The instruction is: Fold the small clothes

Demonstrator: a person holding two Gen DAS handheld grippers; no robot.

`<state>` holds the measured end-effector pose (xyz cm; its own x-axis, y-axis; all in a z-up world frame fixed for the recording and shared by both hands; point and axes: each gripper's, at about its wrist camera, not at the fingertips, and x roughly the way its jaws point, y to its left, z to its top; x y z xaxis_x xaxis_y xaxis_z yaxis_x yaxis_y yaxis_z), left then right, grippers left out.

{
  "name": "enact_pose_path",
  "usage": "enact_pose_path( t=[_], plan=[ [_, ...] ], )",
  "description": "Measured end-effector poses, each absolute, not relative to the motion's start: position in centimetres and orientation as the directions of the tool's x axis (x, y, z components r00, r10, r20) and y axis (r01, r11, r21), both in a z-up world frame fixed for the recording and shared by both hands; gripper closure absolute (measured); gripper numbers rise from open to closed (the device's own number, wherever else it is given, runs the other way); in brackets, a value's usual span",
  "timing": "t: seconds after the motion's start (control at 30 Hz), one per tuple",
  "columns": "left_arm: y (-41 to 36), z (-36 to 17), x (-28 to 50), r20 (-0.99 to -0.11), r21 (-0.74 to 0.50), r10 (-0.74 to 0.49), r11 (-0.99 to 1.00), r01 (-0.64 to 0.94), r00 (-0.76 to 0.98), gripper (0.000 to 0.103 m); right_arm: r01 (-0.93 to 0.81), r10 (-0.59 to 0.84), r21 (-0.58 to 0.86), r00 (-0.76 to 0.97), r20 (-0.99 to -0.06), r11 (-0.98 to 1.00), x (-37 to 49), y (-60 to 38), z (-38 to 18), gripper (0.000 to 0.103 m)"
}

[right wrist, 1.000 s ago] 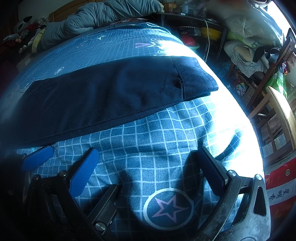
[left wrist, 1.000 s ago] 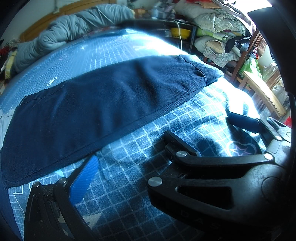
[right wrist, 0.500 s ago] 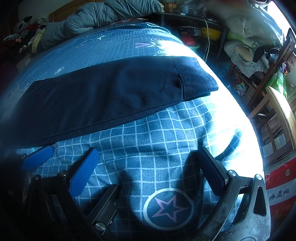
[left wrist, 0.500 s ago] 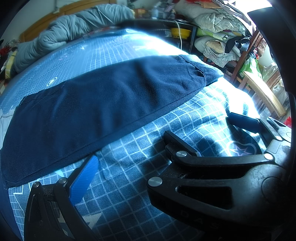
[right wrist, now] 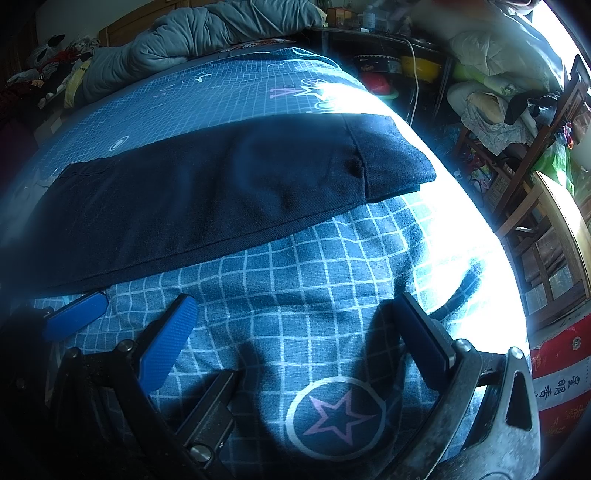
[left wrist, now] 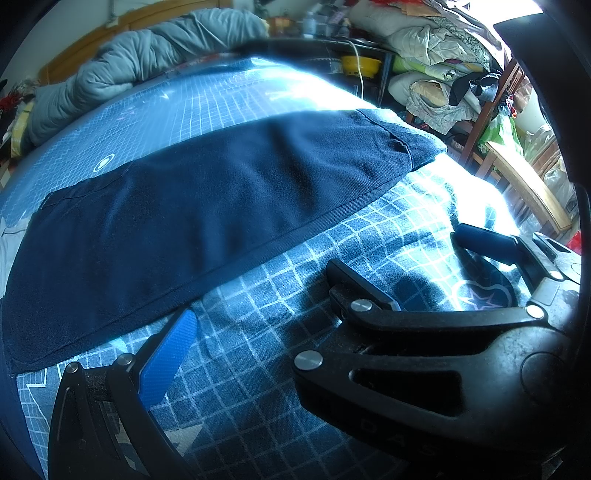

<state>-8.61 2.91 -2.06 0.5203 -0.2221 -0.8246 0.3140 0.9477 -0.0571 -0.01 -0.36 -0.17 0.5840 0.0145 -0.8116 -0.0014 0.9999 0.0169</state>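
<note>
Navy folded garment [left wrist: 221, 206] lay flat across the grid-patterned bed sheet [right wrist: 303, 280], its hemmed near edge just ahead of both grippers. Left gripper [left wrist: 258, 314] and right gripper [right wrist: 295, 332] hovered wide open, empty, over bare sheet beside the bed's right edge.

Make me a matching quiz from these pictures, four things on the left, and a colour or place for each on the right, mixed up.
Things:
1. garment
2. quilt
3. star badge
4. bowl

Descriptions:
A. yellow, on the dark shelf beyond the bed
B. dark navy, lying flat across the bedsheet
C. grey, bunched at the far end of the bed
D. pink in a white ring, printed on the sheet between the right gripper's fingers

Pairs: 1-B, 2-C, 3-D, 4-A
</note>
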Motion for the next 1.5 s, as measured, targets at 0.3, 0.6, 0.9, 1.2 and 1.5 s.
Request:
enact_pose_path(
  t=[0.3, 0.6, 0.9, 1.2, 1.5],
  plan=[
    [3.3, -1.9, -8.7, -0.825, -0.074, -0.233, 0.948, 0.310, 0.515, 0.000, 0.002, 0.014, 0.019, 0.595, -0.803, 1.000, 0.8, -0.3, -0.2, 0.000],
    [5.2, -1.3, -9.1, -0.894, -0.155, -0.321, 0.877, 0.456, 0.314, 0.000, 0.003, 0.008, 0.012, 0.596, -0.803, 1.000, -0.1, -0.8, 0.1, 0.000],
    [13.7, 0.6, -14.2, -0.888, -0.114, -0.344, 0.809, 0.577, 0.306, 0.002, 0.012, 0.148, 0.211, 0.674, -0.724, 0.978, -8.7, -1.5, 5.2, 0.000],
    [27.5, 19.9, -19.6, -0.595, 0.013, -0.415, 0.851, 0.525, 0.688, 0.001, -0.097, 0.246, 0.268, 0.755, -0.608, 0.958, -17.6, 7.1, 14.4, 0.000],
    [48.3, 44.6, -29.5, 0.079, -0.256, -0.447, 0.855, 0.451, 0.891, 0.000, -0.301, 0.296, -0.004, 0.938, -0.180, 0.954, -22.6, 17.5, 32.9, 0.000]
  ],
)
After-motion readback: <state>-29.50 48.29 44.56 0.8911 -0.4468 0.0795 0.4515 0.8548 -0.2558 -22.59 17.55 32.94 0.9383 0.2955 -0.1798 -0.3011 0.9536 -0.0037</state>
